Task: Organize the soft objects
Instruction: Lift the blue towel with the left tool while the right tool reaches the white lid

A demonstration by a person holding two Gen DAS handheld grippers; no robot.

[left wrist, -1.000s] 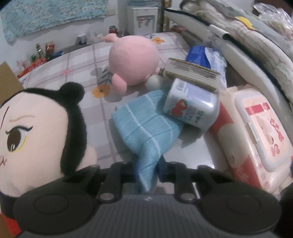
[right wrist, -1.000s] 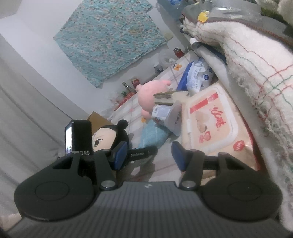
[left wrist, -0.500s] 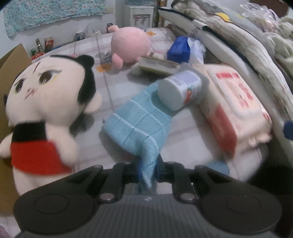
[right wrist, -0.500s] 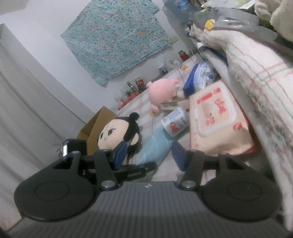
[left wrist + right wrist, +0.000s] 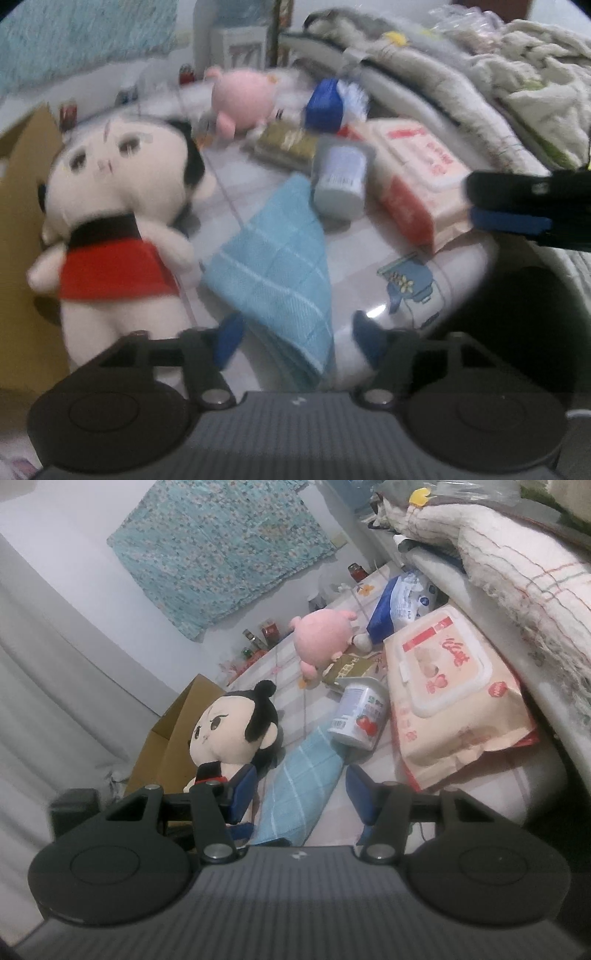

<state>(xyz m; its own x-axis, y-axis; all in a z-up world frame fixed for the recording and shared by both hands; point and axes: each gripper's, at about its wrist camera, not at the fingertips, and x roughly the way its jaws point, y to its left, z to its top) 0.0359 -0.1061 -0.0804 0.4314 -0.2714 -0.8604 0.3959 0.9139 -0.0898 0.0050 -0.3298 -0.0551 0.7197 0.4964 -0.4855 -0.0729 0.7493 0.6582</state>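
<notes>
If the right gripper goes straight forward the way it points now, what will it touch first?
Most likely the blue cloth. It lies on the table between the fingers of the right gripper, straight ahead of them. Beyond the cloth lies the white cup on its side. Depth is hard to judge.

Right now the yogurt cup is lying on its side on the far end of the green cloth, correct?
Not quite: the cloth is light blue, not green, as the right wrist view shows. The yogurt cup does lie on its side on the cloth's far end.

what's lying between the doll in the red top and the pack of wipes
The blue cloth lies between doll and wipes pack, with a tipped yogurt cup at its far end, clearest in the right wrist view.
</notes>
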